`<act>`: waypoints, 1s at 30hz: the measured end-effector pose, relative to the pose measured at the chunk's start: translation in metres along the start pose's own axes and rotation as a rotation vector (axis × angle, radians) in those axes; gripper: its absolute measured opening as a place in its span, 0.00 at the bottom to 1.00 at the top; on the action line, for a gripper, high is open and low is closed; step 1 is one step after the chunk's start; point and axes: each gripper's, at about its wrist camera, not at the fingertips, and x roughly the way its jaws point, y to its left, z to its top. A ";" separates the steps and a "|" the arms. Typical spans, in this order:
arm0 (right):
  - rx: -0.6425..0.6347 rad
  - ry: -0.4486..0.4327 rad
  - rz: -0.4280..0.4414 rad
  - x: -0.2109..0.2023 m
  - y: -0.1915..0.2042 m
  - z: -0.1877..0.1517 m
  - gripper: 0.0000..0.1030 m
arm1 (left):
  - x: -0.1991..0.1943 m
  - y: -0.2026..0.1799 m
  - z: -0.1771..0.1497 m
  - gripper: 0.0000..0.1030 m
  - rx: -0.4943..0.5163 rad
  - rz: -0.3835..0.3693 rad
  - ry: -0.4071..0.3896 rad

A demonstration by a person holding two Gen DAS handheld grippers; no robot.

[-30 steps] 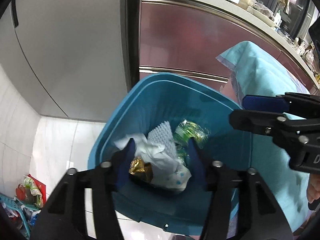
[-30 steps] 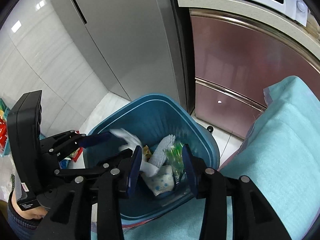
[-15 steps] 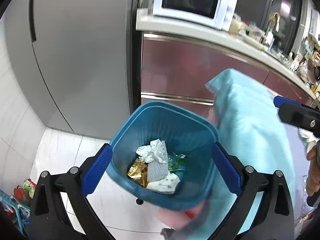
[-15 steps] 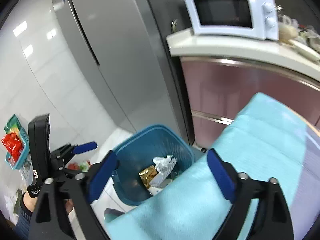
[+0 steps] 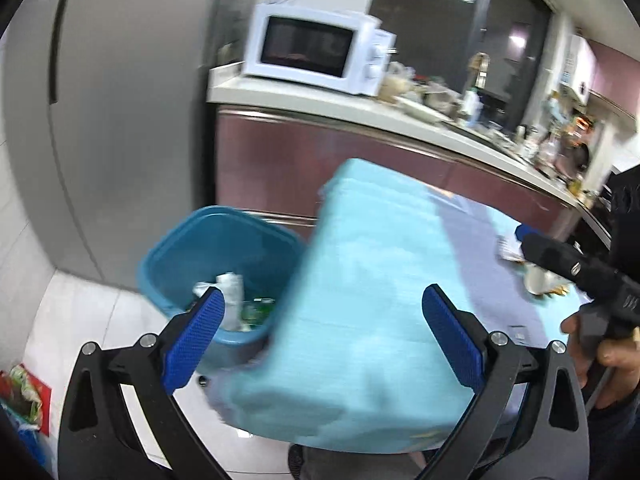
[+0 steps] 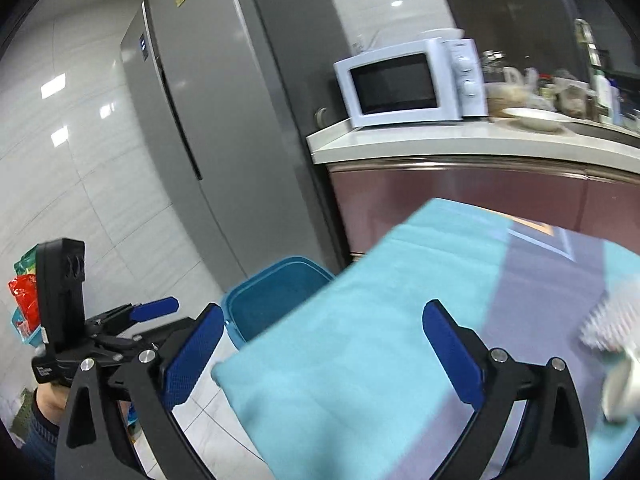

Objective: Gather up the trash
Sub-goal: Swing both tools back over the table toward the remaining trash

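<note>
The blue bin [image 5: 192, 240] stands on the floor by the table's corner, with crumpled white paper [image 5: 230, 284] and a green wrapper [image 5: 256, 306] inside. My left gripper [image 5: 320, 300] is open and empty, above the teal tablecloth [image 5: 380, 280], with the bin under its left finger. My right gripper [image 6: 322, 314] is also empty over the cloth [image 6: 400, 320], its jaws still opening. The bin [image 6: 276, 280] lies ahead-left of it. Blurred white litter [image 6: 612, 320] sits on the table at the right, also seen as pale scraps [image 5: 536, 276] in the left wrist view.
A grey fridge [image 5: 120, 120] rises behind the bin. A white microwave [image 5: 316, 52] sits on a cluttered counter over maroon cabinets [image 5: 360, 152]. Red and green packets [image 5: 24, 388] lie on the floor at the left. A hand [image 5: 592, 344] grips the right tool.
Both grippers have opened wide, risen away from the bin's mouth and swung right over the table. The white paper that was between their fingers now lies in the bin.
</note>
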 end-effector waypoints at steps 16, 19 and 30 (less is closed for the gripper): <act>0.190 -0.076 -0.323 -0.133 -0.090 -0.106 0.93 | 0.012 -0.183 -0.065 0.95 0.221 -0.233 0.072; 0.222 -0.086 -0.385 -0.152 -0.102 -0.120 0.93 | 0.014 -0.215 -0.074 0.95 0.280 -0.255 0.072; 0.267 -0.119 -0.592 -0.197 -0.136 -0.135 0.93 | 0.028 -0.292 -0.067 0.95 0.413 -0.298 0.036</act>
